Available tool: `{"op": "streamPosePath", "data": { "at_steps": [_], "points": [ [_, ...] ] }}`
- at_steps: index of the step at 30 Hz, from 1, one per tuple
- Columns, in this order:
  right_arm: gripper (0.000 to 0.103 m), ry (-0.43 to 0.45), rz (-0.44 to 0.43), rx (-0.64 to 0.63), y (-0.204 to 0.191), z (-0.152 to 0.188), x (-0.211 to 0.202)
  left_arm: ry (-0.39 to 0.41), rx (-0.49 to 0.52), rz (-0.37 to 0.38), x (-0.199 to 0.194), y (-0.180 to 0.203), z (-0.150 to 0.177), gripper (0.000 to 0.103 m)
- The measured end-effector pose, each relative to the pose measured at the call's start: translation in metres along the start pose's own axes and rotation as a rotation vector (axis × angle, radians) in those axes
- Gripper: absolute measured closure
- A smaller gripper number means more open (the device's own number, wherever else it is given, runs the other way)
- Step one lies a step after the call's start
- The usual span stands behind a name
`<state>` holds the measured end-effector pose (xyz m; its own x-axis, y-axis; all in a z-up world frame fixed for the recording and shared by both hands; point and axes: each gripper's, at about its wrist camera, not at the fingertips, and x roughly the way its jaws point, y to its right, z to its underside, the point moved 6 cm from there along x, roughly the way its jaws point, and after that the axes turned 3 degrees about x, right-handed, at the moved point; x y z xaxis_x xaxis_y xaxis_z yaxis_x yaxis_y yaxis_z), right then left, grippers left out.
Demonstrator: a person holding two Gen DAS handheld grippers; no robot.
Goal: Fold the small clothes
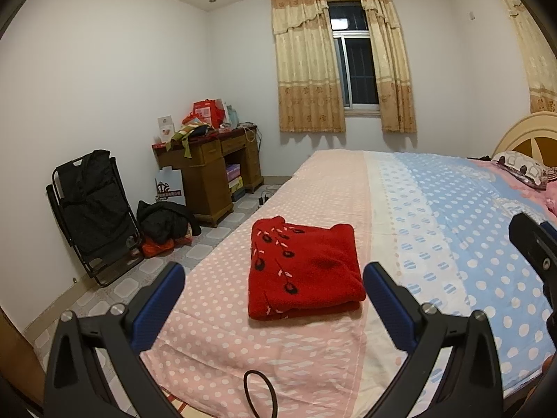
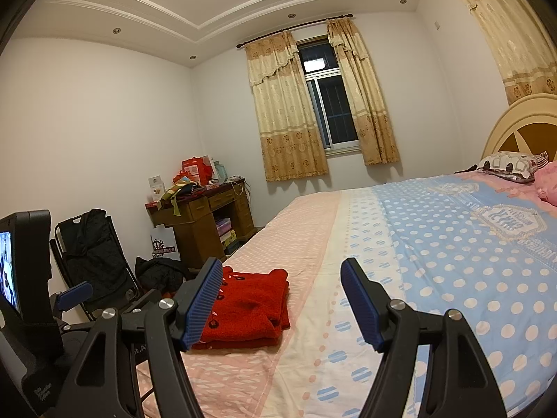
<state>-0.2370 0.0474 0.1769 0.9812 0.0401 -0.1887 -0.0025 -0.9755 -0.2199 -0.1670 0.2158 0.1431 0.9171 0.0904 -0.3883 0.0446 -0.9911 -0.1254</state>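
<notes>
A red sweater [image 1: 302,269] lies folded into a neat rectangle on the bed [image 1: 435,209], on the pink dotted strip of the bedspread near the bed's left edge. Dark flower shapes with pale leaves run down its left side, and its folded layers show along the near edge.

The left tongs [image 1: 273,280] hang above the near end of the bed with their blue pads spread wide apart and nothing between them; in the left wrist view the sweater sits framed in the gap, a little farther away and untouched. The right tongs [image 2: 282,284] are also wide apart and hold nothing. In the right wrist view the sweater [image 2: 249,308] lies to the left, partly hidden behind the left-hand blue pad [image 2: 202,304], and the left tongs' body shows at the far left of that view.

To the right the bedspread turns white, then blue with pale dots. A patterned pillow [image 1: 522,167] rests at the far right by the headboard [image 1: 529,132]. Beyond the bed on the left stand a cluttered wooden desk [image 1: 212,170], a folded black chair [image 1: 92,209] against the wall and a dark bundle [image 1: 163,219] on the tiled floor. Yellow curtains [image 1: 306,66] frame a dark window [image 1: 355,59] on the far wall. A black cable loop [image 1: 259,390] lies on the bed's near edge.
</notes>
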Motion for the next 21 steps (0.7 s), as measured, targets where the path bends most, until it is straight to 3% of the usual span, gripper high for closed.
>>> {"op": "streamPosePath", "data": {
  "at_steps": [9, 18, 21],
  "points": [
    [0.032, -0.001, 0.0, 0.0, 0.0, 0.0, 0.0, -0.031, -0.017, 0.011, 0.005, 0.002, 0.003, 0.0],
    [0.032, 0.0, -0.001, 0.003, 0.001, 0.0, 0.0, -0.072, -0.047, 0.111, 0.013, 0.005, 0.008, 0.0],
    [0.032, 0.0, 0.003, 0.01, 0.002, 0.0, 0.0, -0.062, -0.033, 0.084, 0.013, 0.006, 0.008, 0.0]
  ]
}}
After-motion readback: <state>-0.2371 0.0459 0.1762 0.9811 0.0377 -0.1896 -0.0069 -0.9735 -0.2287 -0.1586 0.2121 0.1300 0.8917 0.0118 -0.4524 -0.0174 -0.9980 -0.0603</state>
